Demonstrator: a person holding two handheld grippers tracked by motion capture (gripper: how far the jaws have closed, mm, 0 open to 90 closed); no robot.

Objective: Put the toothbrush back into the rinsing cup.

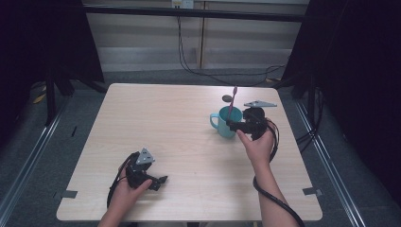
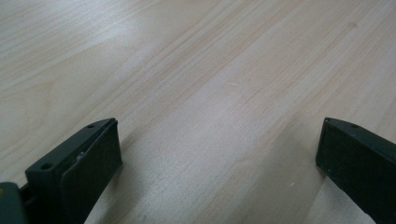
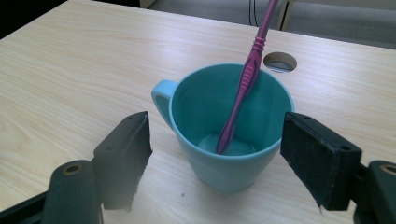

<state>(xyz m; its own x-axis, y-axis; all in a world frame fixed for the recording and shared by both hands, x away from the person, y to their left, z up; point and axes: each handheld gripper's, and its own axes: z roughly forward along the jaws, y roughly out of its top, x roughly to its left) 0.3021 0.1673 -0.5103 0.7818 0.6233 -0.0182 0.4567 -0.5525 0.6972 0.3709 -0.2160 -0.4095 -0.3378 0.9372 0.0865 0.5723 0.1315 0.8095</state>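
Note:
A teal mug [image 1: 225, 122] [image 3: 229, 126] stands upright on the right half of the wooden table [image 1: 179, 142], handle toward the table's left. A purple toothbrush [image 1: 231, 106] [image 3: 244, 81] stands in it, leaning against the far rim. My right gripper [image 1: 235, 125] [image 3: 215, 156] is open just on the near right side of the mug, its jaws standing either side of the mug's body without touching it. My left gripper [image 1: 158, 182] [image 2: 219, 163] rests near the table's front left, open, with bare wood between its jaws.
A round cable hole [image 1: 227, 98] [image 3: 280, 61] lies in the tabletop just behind the mug. Cables [image 1: 198, 71] run over the floor behind the table. Dark stands [image 1: 49, 90] flank both sides.

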